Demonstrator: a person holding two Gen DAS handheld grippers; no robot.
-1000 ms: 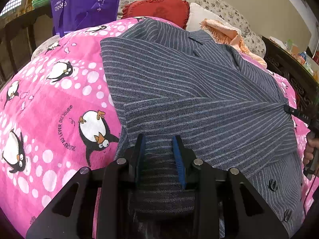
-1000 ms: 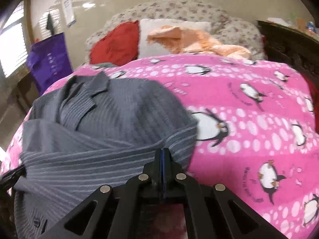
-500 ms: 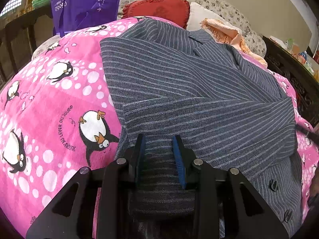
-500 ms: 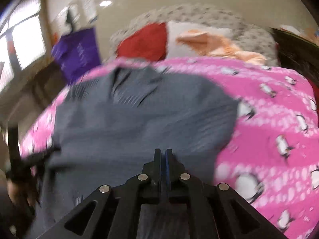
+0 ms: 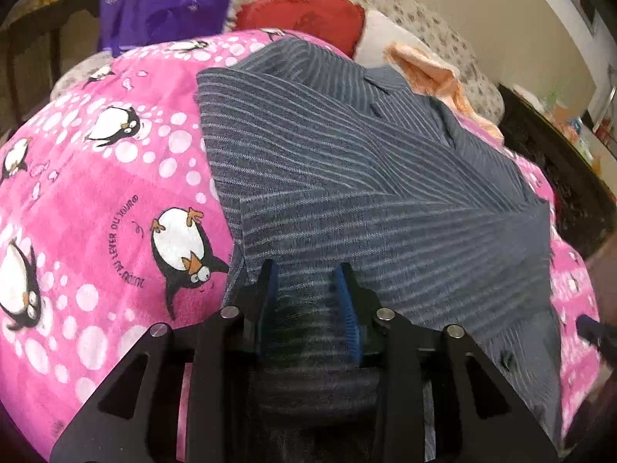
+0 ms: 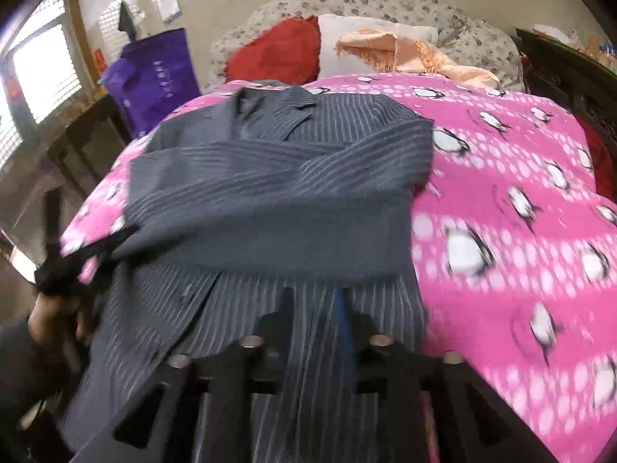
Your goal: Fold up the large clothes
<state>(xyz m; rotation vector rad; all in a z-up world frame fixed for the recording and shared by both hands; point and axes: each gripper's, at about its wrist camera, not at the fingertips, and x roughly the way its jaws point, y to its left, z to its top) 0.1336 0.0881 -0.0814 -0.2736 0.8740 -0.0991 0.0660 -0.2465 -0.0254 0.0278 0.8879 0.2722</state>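
Grey pinstripe jacket (image 5: 385,200) lies face up on pink penguin blanket (image 5: 96,200), collar toward the pillows, both sleeves folded across the chest. Hem end hangs off the near edge of the bed toward the cameras.

Left gripper (image 5: 308,301) sits low at the jacket's near left corner, pointing up the bed along the garment. Jaws are apart, blue pads visible on both fingers, striped cloth bunched in the gap between them. Fabric runs through the gap and under the body of the tool. Whether the pads actually press the cloth is hard to say; gap looks too wide for a pinch.

Right gripper (image 6: 318,308) is at the hem on the jacket's right side, also aimed up the bed, tilted slightly down. Fingers spread, one blue pad showing, hem fabric draped between and over them. Right view is motion-blurred, so contact is unclear there too.

In the right view the left hand (image 6: 54,308) shows at the left edge, wrapped around its black handle beside the bed, level with the jacket's lower left corner. In the left view, a dark tip of the right tool pokes in at the far right edge, just beside the hem.

Background: red cushion (image 6: 277,54), white pillow (image 6: 354,38) with peach cloth (image 6: 408,52) on it, purple bag (image 6: 154,77) on a dark side table left of the bed.
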